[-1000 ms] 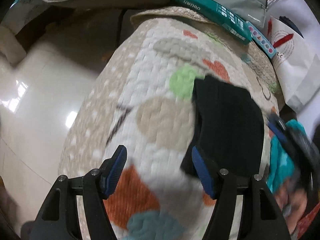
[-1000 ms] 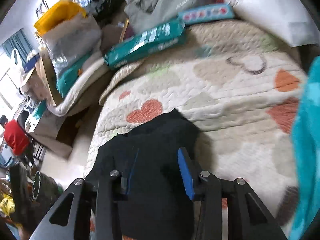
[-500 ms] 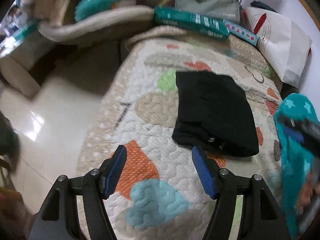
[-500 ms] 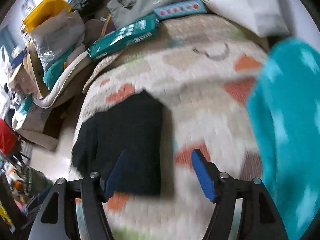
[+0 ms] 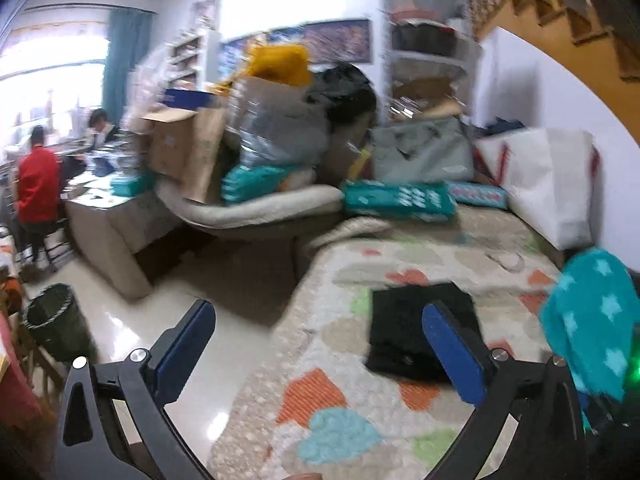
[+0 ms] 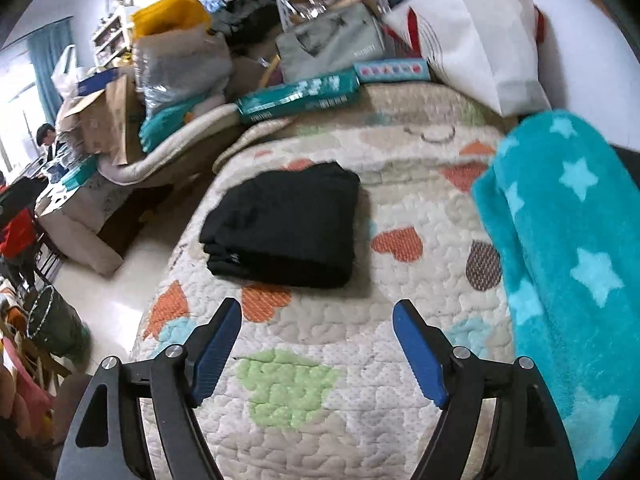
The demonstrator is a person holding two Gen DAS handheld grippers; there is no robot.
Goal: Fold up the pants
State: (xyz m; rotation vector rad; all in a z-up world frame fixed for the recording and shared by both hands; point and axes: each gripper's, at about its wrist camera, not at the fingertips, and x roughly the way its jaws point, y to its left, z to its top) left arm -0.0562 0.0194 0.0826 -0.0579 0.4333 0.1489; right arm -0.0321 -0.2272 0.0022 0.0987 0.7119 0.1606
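The black pants (image 6: 284, 224) lie folded into a thick flat stack on the quilted heart-pattern bed cover (image 6: 320, 360). They also show in the left wrist view (image 5: 404, 332), partly behind my right finger. My right gripper (image 6: 316, 352) is open and empty, held above the cover in front of the pants. My left gripper (image 5: 320, 352) is open and empty, raised and pulled back, over the bed's left edge.
A teal star blanket (image 6: 560, 264) lies on the bed's right side. Teal packs (image 6: 300, 96), a grey bag (image 6: 332, 44) and a white bag (image 6: 480, 40) line the far end. The floor (image 5: 132, 320), a bin (image 5: 52, 320) and a cluttered sofa (image 5: 256, 208) are to the left.
Both grippers have drawn back and up from the folded pants. The right one opened wider and let go of the cloth. The left view has tilted up to show the room.
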